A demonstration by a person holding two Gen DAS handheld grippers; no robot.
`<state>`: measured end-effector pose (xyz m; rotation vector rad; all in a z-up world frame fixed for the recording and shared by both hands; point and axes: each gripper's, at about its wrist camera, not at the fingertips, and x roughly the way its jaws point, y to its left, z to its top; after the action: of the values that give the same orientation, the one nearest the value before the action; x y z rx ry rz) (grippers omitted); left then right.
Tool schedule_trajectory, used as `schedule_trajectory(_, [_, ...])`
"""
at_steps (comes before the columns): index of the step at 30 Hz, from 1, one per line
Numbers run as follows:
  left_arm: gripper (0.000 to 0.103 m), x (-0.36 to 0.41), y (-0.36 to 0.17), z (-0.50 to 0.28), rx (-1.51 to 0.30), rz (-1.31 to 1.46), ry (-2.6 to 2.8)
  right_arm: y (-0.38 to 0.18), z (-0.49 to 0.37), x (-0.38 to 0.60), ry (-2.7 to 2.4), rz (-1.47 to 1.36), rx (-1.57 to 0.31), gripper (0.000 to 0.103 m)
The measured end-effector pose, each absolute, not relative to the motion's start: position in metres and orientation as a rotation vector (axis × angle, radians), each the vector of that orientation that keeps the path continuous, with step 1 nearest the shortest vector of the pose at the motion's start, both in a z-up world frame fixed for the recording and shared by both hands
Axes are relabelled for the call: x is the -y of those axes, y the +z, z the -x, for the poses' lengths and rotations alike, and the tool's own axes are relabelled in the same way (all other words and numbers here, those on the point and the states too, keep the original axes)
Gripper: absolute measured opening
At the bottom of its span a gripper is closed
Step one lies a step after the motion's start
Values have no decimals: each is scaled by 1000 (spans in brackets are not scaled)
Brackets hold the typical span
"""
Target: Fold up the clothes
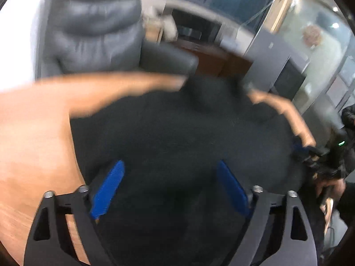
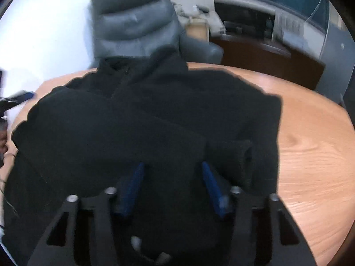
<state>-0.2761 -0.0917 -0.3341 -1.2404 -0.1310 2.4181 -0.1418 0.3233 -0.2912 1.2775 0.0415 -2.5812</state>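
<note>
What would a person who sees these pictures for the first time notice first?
First comes the black fleece jacket, spread over most of the round wooden table, its collar toward the far edge. Behind the table stands a grey padded leather armchair. In the foreground of each view the blue fingers of a tool stand apart above the dark fabric.

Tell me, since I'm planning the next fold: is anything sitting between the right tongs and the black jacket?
Nothing visible. The right tongs hang open directly over the black jacket spread on the wooden table, with only fabric beneath them.
</note>
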Motion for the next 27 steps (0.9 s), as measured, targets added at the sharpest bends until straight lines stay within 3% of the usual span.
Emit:
schedule_trajectory(6, [83,90,-339,268,38,1280,2392,-278,137,-326,-2595,-1302,-70,49])
schedule_trajectory(8, [84,85,-331,265,-1,1285,2396,-264,135,-324,-2624,-1249,-59,58])
schedule_trajectory(10, [93,83,-321,259,15,1237,2394,-251,133,-320,-2643,-1154,-50,84])
schedule_trajectory(11, [100,81,-327,258,11,1251,2386,-258,138,-319,-2640,-1189,-71,85])
schedule_trajectory(15, [99,73,-345,245,-125,1223,2425,-296,152,-330,-2643,-1321,-91,79])
schedule_trajectory(20, [100,70,-316,220,-61,1147,2463,-277,133,-353,-2762,-1293,0,78])
schedule_trajectory(23, [102,64,-334,206,-126,1193,2421,-264,112,-354,-2724,-1185,49,80])
schedule_trajectory(25, [103,61,-345,203,-193,1179,2436,-276,106,-342,-2652,-1236,-28,80])
schedule_trajectory(27, [103,64,-341,206,-148,1192,2442,-284,102,-338,-2643,-1276,-72,79])
